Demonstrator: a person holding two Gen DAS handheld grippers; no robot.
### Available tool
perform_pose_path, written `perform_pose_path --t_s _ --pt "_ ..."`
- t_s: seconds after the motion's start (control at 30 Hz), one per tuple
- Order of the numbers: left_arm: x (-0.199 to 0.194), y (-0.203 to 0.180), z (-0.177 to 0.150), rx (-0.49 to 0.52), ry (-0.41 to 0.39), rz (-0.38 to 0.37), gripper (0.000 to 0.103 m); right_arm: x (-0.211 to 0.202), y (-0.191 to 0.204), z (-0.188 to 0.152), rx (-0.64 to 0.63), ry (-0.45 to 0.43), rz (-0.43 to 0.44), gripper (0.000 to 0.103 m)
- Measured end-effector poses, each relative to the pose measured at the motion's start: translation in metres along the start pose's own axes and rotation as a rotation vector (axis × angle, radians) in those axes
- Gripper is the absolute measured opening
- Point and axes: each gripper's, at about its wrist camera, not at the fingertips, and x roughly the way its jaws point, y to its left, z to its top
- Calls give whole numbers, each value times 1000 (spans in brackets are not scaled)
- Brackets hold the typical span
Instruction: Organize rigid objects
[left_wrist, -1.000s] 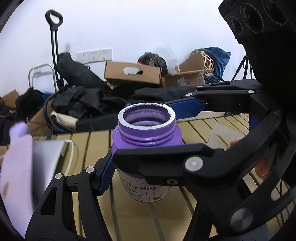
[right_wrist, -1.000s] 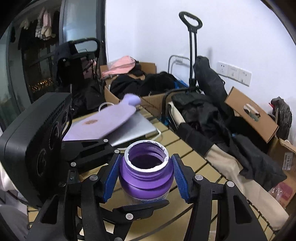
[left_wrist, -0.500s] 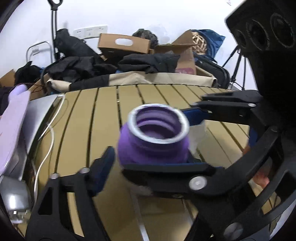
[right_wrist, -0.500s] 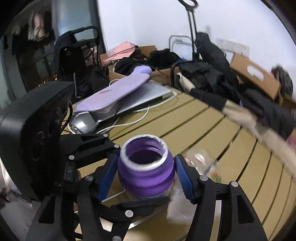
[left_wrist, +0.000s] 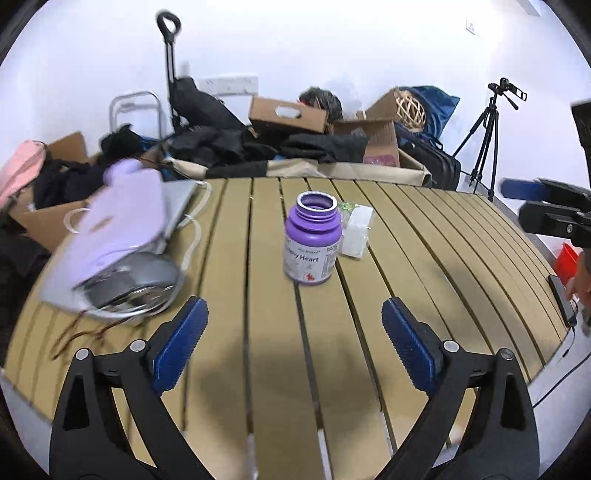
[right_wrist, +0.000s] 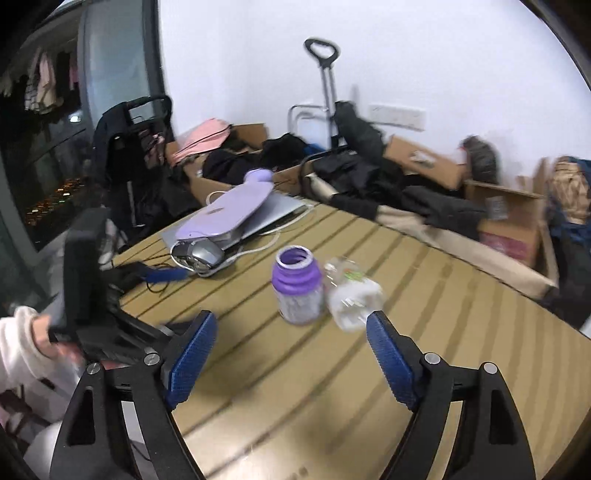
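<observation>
Bottle (left_wrist: 312, 243) standing upright mid-tabletop (left_wrist: 424, 258), purple, uncapped, mouth wide open to the ceiling. Sitting free, nothing gripping it. Left claw (left_wrist: 294, 345) hanging spread wide, blue pads well short of the bottle, holding nothing. Right claw (right_wrist: 287, 359) likewise gaping wide and empty, hovering near the tabletop edge, bottle ahead of it and a little apart.

Looking like a between-steps moment: bottle placed, both claws free, next item to be chosen. Likely candidate lying right there: a clear packet (left_wrist: 355, 230) with a white end, touching or just beside the bottle on its far right side; blurred in the right view (right_wrist: 351, 295), so contact hard to call. Picking it up calling for a careful approach from the packet's outer side, claw narrowing only once clear of the bottle, otherwise risking a knock and a tipped, open bottle. No cap spotted anywhere on the slats.

Around the edges: lilac board (left_wrist: 118, 218) resting on a grey laptop (right_wrist: 273, 212), white cable (left_wrist: 192, 236) looping beside them, a silvery device (left_wrist: 136, 284) at the near corner of that pile. All well apart from the bottle, not blocking much. Beyond the tabletop, cardboard boxes, dark clothing, a trolley handle (left_wrist: 168, 22), a tripod (left_wrist: 487, 122). Right claw also showing at the left view's far right (left_wrist: 546, 210), away from the action.
</observation>
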Motion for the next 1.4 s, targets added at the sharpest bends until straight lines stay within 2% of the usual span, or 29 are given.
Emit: perform_pose_path --t_s 0.17,0.37,0.43,0.47,0.63,0.77,0.83,0.97,1.07,1.13,1.2,1.3,1.4 --pt "-65 -4 -11 -53 -70 35 98 -58 12 -30 80 4 -103 87" --pt "-150 -29 -31 -67 -135 108 98 -122 61 -64 106 -13 -182 87" --pt "-192 -39 -44 -93 -159 124 98 -149 80 -75 152 -23 -189 87" --pt "-213 -45 -51 -101 -173 122 102 -164 91 -81 168 -29 -184 87" --pt "-306 -83 -101 -82 -160 112 103 -240 160 -114 184 -21 -216 87" --pt "-379 -115 -153 -60 -187 108 103 -299 220 -157 169 -35 -157 87" --pt "-414 -130 -190 -55 -226 106 103 -327 250 -192 142 -61 -141 87" --pt "-465 -153 -256 -24 -245 136 103 -366 304 -265 107 -67 -136 87" --pt "-502 -165 -305 14 -275 197 103 -392 339 -307 119 -61 -130 87" --pt "-521 -167 -330 -8 -272 214 103 -406 359 -325 99 -58 -129 87" --pt "-536 -163 -349 -62 -277 214 103 -424 382 -344 63 -98 -157 87" --pt "-551 -161 -366 -135 -316 239 103 -448 409 -362 52 -210 -222 87" --pt "-562 -157 -366 -157 -344 234 103 -464 423 -368 66 -292 -191 87"
